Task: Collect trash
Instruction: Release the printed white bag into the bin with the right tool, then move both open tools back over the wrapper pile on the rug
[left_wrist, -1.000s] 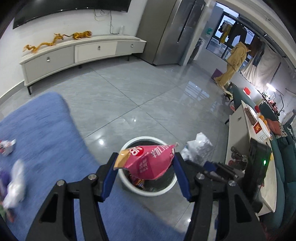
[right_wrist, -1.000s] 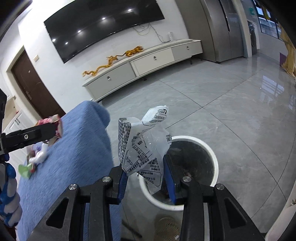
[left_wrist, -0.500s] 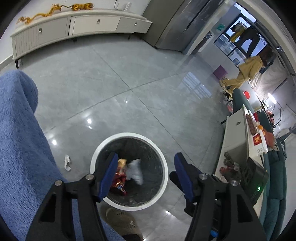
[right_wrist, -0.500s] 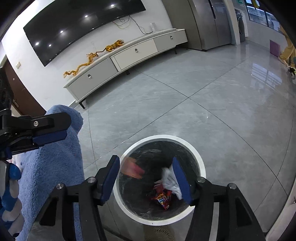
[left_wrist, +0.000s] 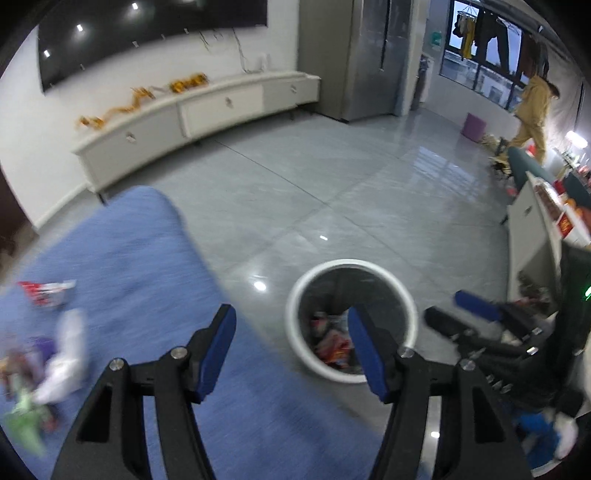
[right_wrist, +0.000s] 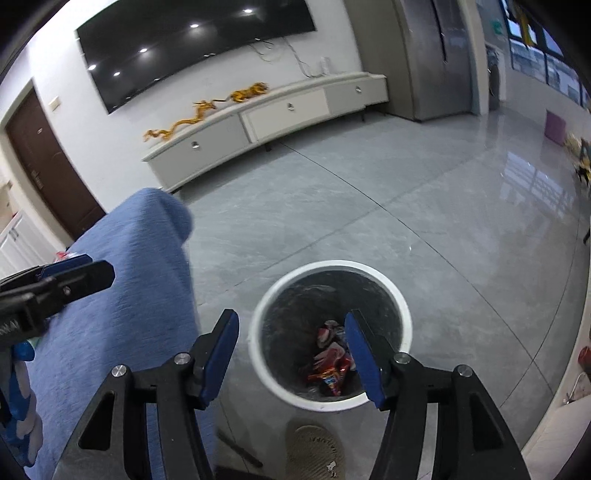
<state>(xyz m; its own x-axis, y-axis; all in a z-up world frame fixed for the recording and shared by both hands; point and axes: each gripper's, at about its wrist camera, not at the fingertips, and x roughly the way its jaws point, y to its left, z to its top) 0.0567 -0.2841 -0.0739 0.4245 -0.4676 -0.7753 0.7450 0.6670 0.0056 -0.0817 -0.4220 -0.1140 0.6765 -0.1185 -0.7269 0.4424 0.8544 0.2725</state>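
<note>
Fingers of the right gripper (right_wrist: 291, 341) and left gripper (left_wrist: 291, 338) are spread, holding nothing. Below them, a white round bin (right_wrist: 400, 325) on the grey floor (right_wrist: 369, 229) holds crumpled red snack wrappers (right_wrist: 330, 363). More wrappers (left_wrist: 48, 293) lie on a blue blanket (left_wrist: 140, 266).

Black tongs (right_wrist: 291, 347), blue pads (right_wrist: 221, 349), silver screws

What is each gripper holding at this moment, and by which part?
Nothing is held. The left gripper and the right gripper both stand open and empty; wrappers lie inside the white bin.
</note>
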